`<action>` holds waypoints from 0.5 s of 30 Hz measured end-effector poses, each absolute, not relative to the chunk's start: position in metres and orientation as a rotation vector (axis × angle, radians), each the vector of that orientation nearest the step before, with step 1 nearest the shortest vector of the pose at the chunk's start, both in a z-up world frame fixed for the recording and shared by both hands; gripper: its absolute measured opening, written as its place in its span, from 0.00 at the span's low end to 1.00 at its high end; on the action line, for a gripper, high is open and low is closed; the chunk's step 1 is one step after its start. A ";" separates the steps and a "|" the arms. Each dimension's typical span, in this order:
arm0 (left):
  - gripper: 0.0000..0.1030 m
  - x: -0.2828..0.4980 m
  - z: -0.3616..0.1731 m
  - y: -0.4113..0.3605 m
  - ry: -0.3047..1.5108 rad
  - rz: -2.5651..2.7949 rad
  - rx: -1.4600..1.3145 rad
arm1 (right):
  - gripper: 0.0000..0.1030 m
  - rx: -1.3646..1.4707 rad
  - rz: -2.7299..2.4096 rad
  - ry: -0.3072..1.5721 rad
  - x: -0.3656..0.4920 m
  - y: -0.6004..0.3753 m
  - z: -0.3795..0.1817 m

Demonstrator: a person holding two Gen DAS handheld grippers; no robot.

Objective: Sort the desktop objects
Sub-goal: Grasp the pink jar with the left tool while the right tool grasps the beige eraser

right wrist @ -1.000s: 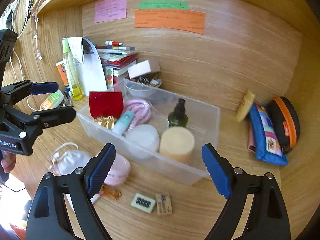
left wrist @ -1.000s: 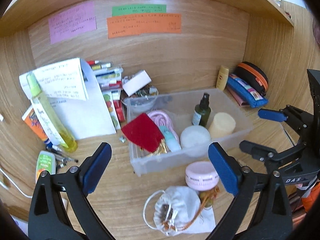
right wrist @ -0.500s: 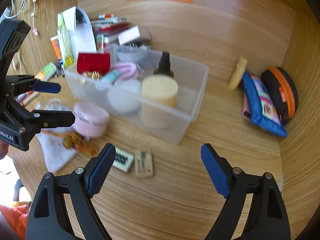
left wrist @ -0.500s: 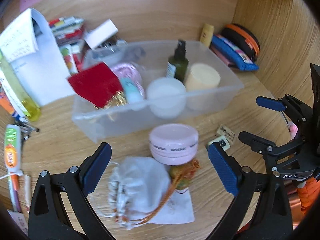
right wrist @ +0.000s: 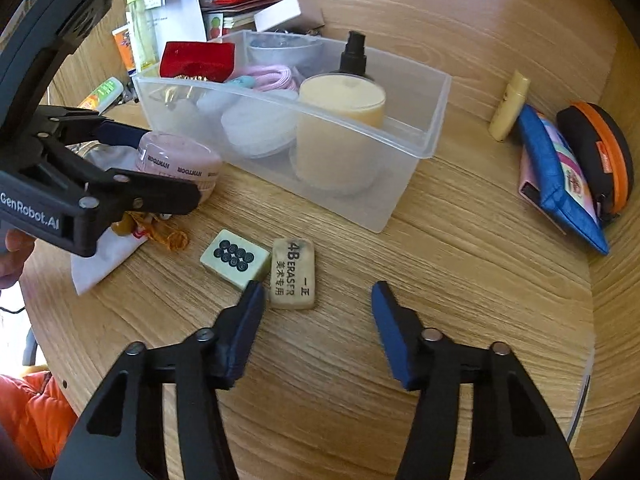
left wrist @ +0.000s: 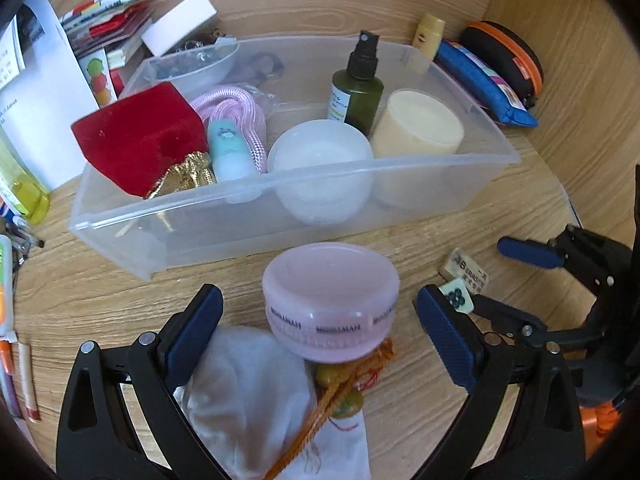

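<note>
A clear plastic bin holds a red pouch, pink rope, white jar, cream jar and dark spray bottle. In front of it a pink round jar rests partly on a white drawstring bag. My left gripper is open, its fingers on either side of the pink jar, not touching. My right gripper is open, low over the desk just in front of an eraser and a mahjong tile.
A blue pencil case, a black-and-orange case and a small yellow tube lie at the right by the wooden wall. Papers, boxes and a yellow bottle stand at the back left. Pens and tubes lie at the left.
Both grippers have dropped and moved forward. The left now straddles the pink jar; the right has come down close to the eraser and tile, with its jaws narrower than before.
</note>
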State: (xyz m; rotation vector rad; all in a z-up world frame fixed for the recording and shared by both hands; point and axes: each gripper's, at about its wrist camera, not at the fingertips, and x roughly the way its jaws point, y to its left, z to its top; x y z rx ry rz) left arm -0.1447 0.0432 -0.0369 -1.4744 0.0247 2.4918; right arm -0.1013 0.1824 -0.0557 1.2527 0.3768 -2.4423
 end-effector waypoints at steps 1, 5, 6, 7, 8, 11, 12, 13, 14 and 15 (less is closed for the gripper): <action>0.96 -0.147 -0.039 0.043 0.020 2.488 -1.482 | 0.44 1.256 -2.439 0.378 -0.103 0.181 -0.056; 0.96 -0.153 -0.043 0.044 0.008 2.472 -1.500 | 0.34 1.261 -2.424 0.378 -0.109 0.178 -0.058; 0.96 -0.154 -0.044 0.044 0.003 2.471 -1.501 | 0.32 1.261 -2.418 0.376 -0.110 0.177 -0.057; 0.96 -0.155 -0.045 0.045 0.000 2.468 -1.503 | 0.31 1.260 -2.414 0.376 -0.112 0.176 -0.057; 0.96 -0.156 -0.046 0.045 0.000 2.465 -1.505 | 0.29 1.258 -2.412 0.376 -0.113 0.175 -0.057; 0.86 -0.157 -0.048 0.045 0.000 2.476 -1.506 | 0.21 1.255 -2.396 0.358 -0.116 0.172 -0.057; 0.75 -0.157 -0.048 0.045 0.002 2.478 -1.506 | 0.21 1.253 -2.396 0.359 -0.116 0.170 -0.057; 0.72 -0.157 -0.050 0.045 0.003 2.472 -1.507 | 0.21 1.249 -2.399 0.365 -0.116 0.170 -0.057; 0.68 -0.158 -0.050 0.044 0.002 2.469 -1.505 | 0.21 1.247 -2.400 0.368 -0.116 0.169 -0.057; 0.63 -0.156 -0.049 0.043 0.004 2.473 -1.494 | 0.21 1.246 -2.400 0.368 -0.116 0.169 -0.058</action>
